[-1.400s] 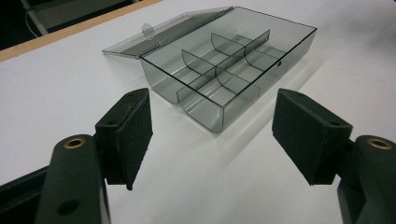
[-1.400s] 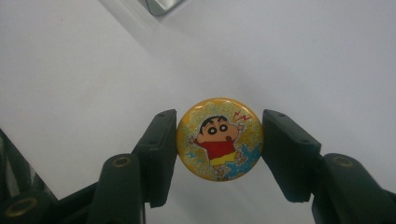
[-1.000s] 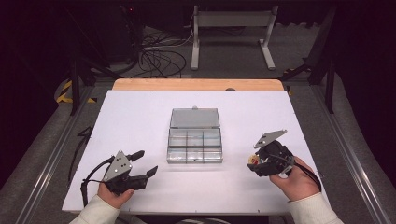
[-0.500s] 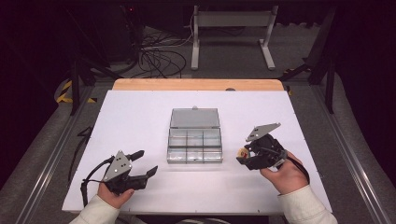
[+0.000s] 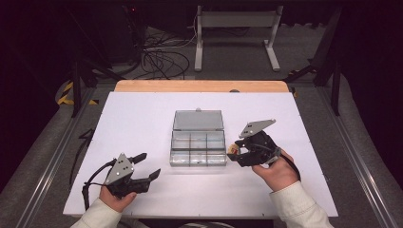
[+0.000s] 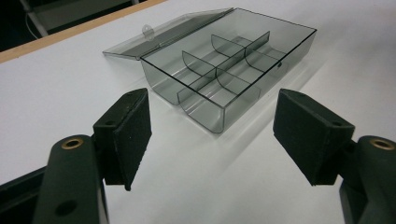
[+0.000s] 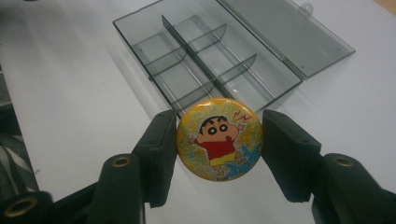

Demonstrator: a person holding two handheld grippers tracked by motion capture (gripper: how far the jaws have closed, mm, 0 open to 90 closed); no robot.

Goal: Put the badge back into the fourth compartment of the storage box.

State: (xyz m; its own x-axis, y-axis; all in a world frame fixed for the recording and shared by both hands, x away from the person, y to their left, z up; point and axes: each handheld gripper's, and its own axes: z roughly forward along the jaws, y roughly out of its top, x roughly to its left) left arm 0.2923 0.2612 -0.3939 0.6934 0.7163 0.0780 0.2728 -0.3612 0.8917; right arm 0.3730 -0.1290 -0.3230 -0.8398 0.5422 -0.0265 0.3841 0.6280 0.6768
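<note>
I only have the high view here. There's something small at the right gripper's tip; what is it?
Observer: A round badge with a cartoon child in a red shirt, clamped by its edges in the right gripper.
Operator: Is anything in the box yet?
Observer: No, the clear box has bare compartments, as the left gripper view shows.
Operator: And the left gripper?
Observer: The left gripper is open, with nothing between its jaws.
</note>
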